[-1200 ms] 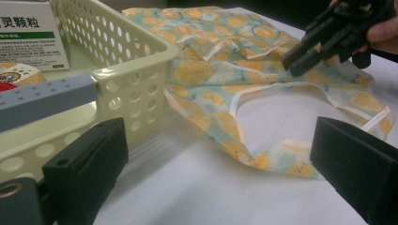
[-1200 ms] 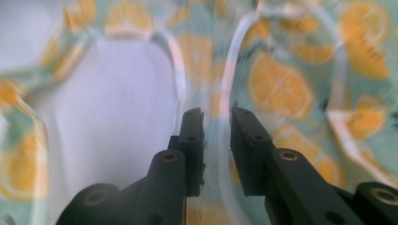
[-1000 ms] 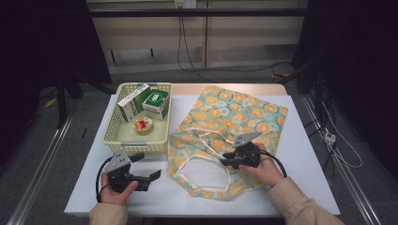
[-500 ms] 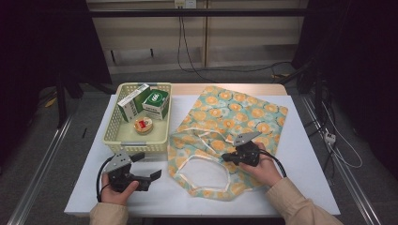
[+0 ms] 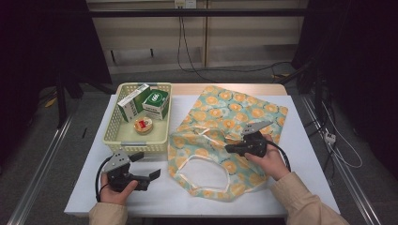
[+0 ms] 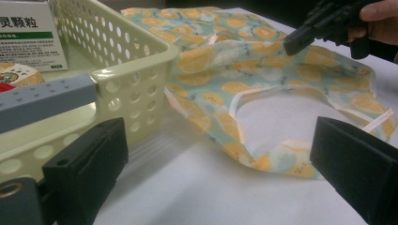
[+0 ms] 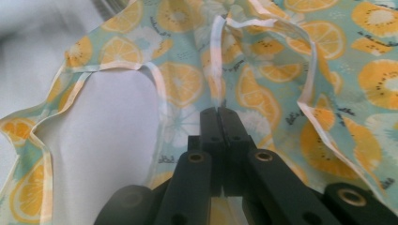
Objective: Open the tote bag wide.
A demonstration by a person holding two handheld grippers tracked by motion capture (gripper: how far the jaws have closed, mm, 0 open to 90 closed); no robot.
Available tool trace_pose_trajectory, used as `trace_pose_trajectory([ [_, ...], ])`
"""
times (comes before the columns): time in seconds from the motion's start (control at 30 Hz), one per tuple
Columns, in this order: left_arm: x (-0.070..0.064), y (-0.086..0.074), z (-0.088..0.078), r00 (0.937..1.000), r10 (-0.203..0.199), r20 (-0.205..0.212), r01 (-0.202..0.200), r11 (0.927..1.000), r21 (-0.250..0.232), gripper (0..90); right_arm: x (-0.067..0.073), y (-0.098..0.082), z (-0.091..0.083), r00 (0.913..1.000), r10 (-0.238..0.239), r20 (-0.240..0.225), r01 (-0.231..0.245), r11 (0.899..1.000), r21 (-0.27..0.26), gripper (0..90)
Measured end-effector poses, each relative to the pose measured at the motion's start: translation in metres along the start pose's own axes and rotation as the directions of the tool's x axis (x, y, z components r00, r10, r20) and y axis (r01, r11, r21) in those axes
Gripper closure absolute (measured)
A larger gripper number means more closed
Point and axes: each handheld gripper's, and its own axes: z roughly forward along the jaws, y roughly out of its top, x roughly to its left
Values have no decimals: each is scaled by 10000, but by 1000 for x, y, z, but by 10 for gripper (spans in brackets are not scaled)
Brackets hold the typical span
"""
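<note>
The white box (image 6: pixel 26 35) in the basket (image 6: pixel 136 70) reads "灵颗粒" above a green band.

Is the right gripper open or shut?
Shut: the right gripper pinches the pale edge strip of the orange-patterned fabric bag.

Bag (image 5: pixel 220 136): thin printed cloth, matt, soft and creased, with pale sewn edge binding. Basket (image 5: pixel 123 136): perforated cream plastic, smooth with a slight sheen. Boxes (image 5: pixel 143 101): printed cardboard, lightly glossy. Bench (image 5: pixel 178 197): white, smooth, matt top. Right tongs (image 7: pixel 219 112) and left tongs (image 5: pixel 148 164): black matt plastic jaws; grey pimpled plastic bar (image 6: pixel 47 101) on the left.
</note>
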Motion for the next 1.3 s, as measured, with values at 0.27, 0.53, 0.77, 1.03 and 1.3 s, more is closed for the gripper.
trace_pose_trajectory([
  [0.27,0,0,0,10000,4,2,-4,10000,2,43,-13,11,-6,9993,359,-142,-360,9993,-79,900],
  [0.53,0,0,-1,10000,0,4,0,10000,-16,43,-36,21,-5,9970,735,221,-737,9973,59,900],
  [0.77,1,0,0,10000,3,7,-3,10000,1,43,-57,14,2,9886,1324,712,-1333,9910,80,900],
  [1.03,1,-1,0,10000,12,5,-12,10000,0,43,-69,3,8,9788,1482,1415,-1554,9870,411,894],
  [1.3,0,0,0,10000,-29,15,29,10000,-18,43,-66,-4,14,9775,1067,1820,-1212,9901,705,840],
])
